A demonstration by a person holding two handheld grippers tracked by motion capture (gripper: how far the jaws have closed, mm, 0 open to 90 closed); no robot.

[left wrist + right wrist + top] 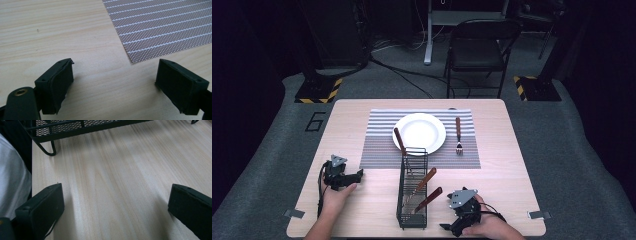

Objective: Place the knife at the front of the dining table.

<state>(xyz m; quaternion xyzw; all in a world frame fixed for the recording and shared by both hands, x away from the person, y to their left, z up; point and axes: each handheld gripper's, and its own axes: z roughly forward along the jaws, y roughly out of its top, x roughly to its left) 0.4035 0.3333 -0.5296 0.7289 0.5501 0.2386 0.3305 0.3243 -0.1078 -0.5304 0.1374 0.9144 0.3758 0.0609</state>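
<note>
The left gripper (343,176) rests low over the table (342,120) near its left edge, just off the near left corner of the striped placemat (382,145); in the left gripper view that mat corner (160,30) lies just beyond and between the jaws, which stand wide apart with nothing between them but bare wood. The right gripper (457,222) sits at the near edge of the table, right of the black wire caddy (412,200), and is turned toward it; in the right gripper view the caddy's mesh base and one bent wire foot (47,148) are across the top, well ahead of the jaws, which are likewise spread wide and hold nothing. Each gripper is held by one hand, the left hand (337,195) coming up from the near edge with the forearm angled inward, the right hand (489,227) low at the near edge behind its gripper. One white plate (419,133) lies at the middle of the placemat. One fork (458,135) with a wooden handle lies on the mat just right of the plate, tines toward the near edge. The caddy stands between the two grippers, its far end overlapping the mat's near edge, and three wooden-handled utensils (426,187) lean out of it; I cannot tell what kind each is.
</note>
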